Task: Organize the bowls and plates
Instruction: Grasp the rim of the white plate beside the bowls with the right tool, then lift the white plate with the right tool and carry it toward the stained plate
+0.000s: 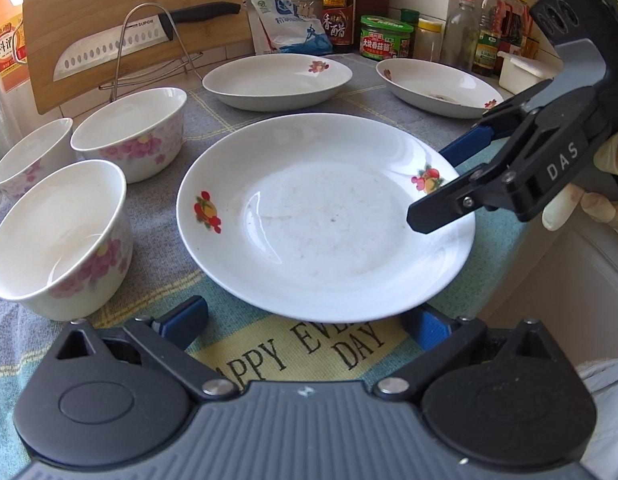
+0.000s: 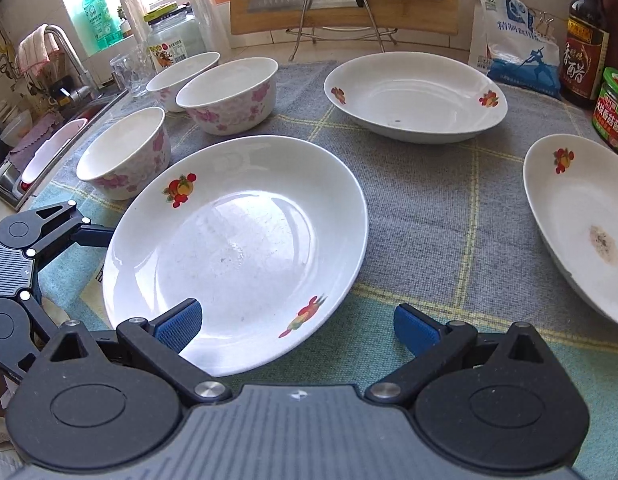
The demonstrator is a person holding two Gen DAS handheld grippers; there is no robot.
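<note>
Only the right wrist view shows the sink at 9 o'clock and a brown stain in the plate cut off at 3 o'clock. Only the left wrist view shows the gloved hand gripping the right gripper at 3 o'clock.

The large fruit-print plate lies flat on the cloth-covered surface, with three pink-flowered bowls at its 9 to 10 o'clock and a deep plate at 12. Its near rim hides part of the cloth's lettering.

The left gripper tilts downward, jaws wide apart, straddling the plate's near rim without touching. The right gripper's jaws are apart too, one above the plate's rim, one outside it, nothing clamped.
</note>
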